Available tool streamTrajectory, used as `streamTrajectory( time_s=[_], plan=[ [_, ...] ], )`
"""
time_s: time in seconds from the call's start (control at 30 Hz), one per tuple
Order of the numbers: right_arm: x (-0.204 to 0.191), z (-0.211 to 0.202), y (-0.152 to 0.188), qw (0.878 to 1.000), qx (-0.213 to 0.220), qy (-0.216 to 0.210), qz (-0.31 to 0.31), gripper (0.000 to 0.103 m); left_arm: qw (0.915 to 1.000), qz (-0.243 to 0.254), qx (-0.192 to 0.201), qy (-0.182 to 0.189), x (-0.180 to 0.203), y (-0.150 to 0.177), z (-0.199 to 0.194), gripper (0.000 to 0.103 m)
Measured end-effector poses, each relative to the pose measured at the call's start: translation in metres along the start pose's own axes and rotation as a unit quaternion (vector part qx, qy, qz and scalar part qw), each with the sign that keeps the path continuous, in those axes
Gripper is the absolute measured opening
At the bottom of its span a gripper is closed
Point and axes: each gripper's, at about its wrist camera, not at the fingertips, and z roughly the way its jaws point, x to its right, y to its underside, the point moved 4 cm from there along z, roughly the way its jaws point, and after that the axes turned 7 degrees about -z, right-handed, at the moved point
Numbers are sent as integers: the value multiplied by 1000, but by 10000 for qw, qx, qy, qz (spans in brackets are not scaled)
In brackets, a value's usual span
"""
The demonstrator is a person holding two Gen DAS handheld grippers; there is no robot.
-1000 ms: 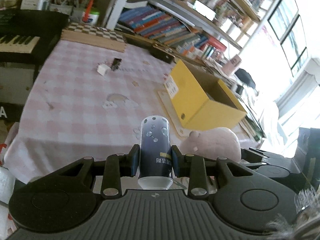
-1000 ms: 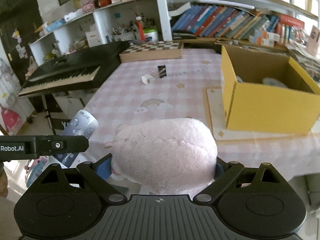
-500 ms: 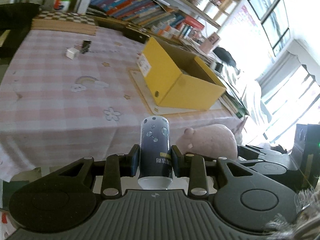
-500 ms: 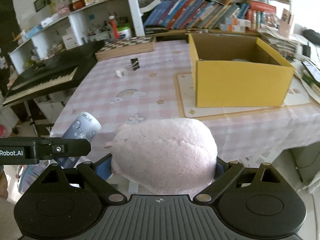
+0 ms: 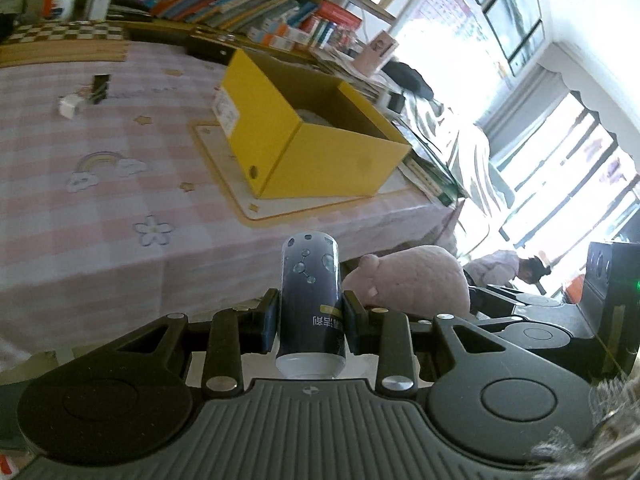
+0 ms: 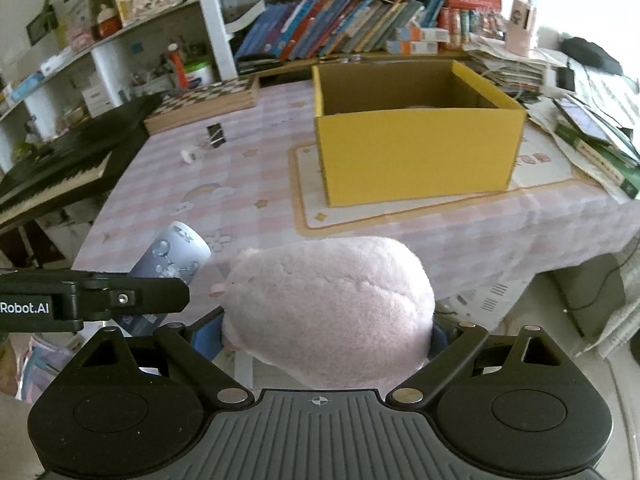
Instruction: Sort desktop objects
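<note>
1. Left gripper (image 5: 310, 322): jaws clamped on a dark blue bottle (image 5: 310, 292), pads pressed to its sides; white cap end toward the camera, rounded end pointing out toward the table.
2. Right gripper (image 6: 326, 338): jaws closed around a pink plush toy (image 6: 330, 308), which bulged wide between the blue pads and hid most of them.
3. Both held things were off the table, in front of its near edge. In the right wrist view the bottle showed tilted at the left, just beside the plush.
4. Table under a pink checked cloth (image 6: 248, 184) with rainbow and flower prints.
5. Yellow cardboard box (image 6: 416, 160), open-topped, stood on a cream mat (image 6: 312, 216) at the right of the table. Something pale lay inside; could not tell what.
6. Far side of cloth: small white block (image 5: 69, 106) and black binder clip (image 5: 99, 87) close together.
7. Beyond: chessboard (image 6: 208, 98), keyboard (image 6: 56, 164) at left, bookshelves (image 6: 352, 20) behind.
</note>
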Motion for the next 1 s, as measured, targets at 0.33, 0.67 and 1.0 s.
streamTrajectory(
  time_s=[0.33,0.67,1.0],
  plan=[
    [36,0,-6,9998,17,143,165,95,9996,178,-162,156,27,-11,32,30],
    [75,7,-19,9996,-1,188,214,95,9992,253,-248,206,49,-27,67,30],
    [114,20,-32,9996,-81,176,218,95,9989,253,-329,216,70,-41,104,30]
  ],
)
